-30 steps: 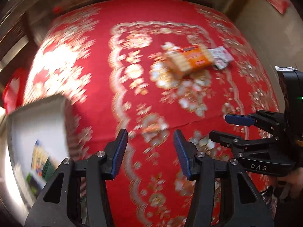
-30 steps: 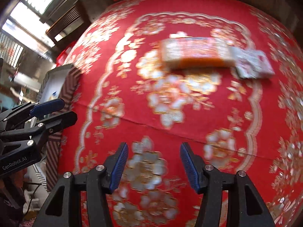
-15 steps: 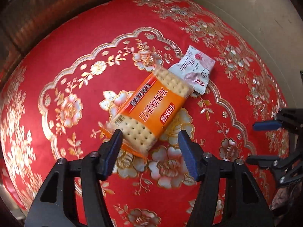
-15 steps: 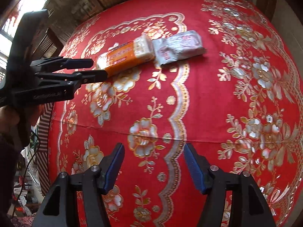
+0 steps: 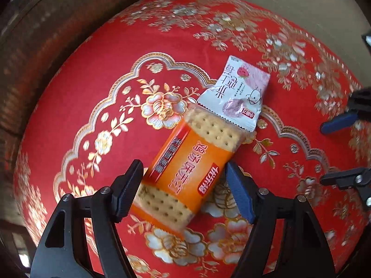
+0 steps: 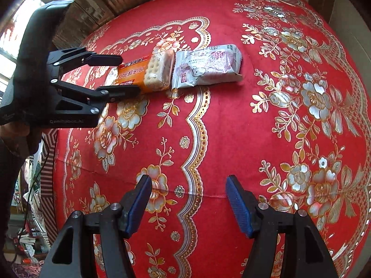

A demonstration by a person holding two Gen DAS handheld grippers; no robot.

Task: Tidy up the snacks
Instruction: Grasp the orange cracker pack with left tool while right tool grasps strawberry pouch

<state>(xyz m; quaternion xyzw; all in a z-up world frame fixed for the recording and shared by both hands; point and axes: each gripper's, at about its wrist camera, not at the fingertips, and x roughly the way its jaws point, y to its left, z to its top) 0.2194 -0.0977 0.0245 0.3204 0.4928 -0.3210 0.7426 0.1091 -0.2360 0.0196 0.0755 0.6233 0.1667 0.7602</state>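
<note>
Red flowered cloth covers the worktop. An orange cracker pack lies on it, its far end touching a white snack packet. The left gripper straddles the cracker pack, jaws opening, not pressing it. The right gripper hangs open over bare cloth, holding nothing.

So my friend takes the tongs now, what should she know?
Left tongs: opening, around the cracker pack, not squeezing it yet.
Right tongs: open, holding nothing, above the red cloth.
Cracker pack and white snack bag lie end to end on the cloth, touching.
Done: neither snack is lifted.
Left: grab the crackers, then the bag, and put them away.
</note>
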